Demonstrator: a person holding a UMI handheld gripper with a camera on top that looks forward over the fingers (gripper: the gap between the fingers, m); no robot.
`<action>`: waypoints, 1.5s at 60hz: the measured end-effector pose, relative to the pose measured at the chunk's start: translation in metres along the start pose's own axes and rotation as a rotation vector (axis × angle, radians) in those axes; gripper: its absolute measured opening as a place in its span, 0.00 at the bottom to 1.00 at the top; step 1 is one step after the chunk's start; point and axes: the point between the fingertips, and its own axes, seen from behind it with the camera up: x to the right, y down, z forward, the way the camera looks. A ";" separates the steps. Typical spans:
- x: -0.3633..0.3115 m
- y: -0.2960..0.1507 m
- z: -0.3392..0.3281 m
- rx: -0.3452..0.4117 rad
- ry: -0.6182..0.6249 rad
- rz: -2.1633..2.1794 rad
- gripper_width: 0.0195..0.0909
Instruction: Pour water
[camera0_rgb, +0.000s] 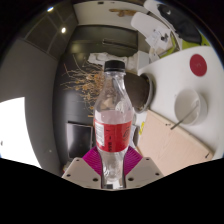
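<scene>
Bottle (113, 115) is sitting right in the middle of the gripper view, standing upright, clear plastic with a black cap and a red label around its waist. The hand-held gripper (112, 171) is clamping it near the base, both fingers pressing in on the sides, magenta pads (93, 160) peeking out beside it. Beyond the fingers, off to the right, a white cup (186, 107) with a thin stick in it is resting next to a wooden board (175, 145). A dark mug (137, 92) is showing just behind the bottle.
</scene>
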 end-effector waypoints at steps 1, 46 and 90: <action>-0.003 -0.006 -0.002 0.010 0.011 -0.052 0.05; 0.170 -0.266 -0.051 0.149 0.524 -1.307 0.05; 0.194 -0.240 -0.109 0.071 0.701 -1.248 0.92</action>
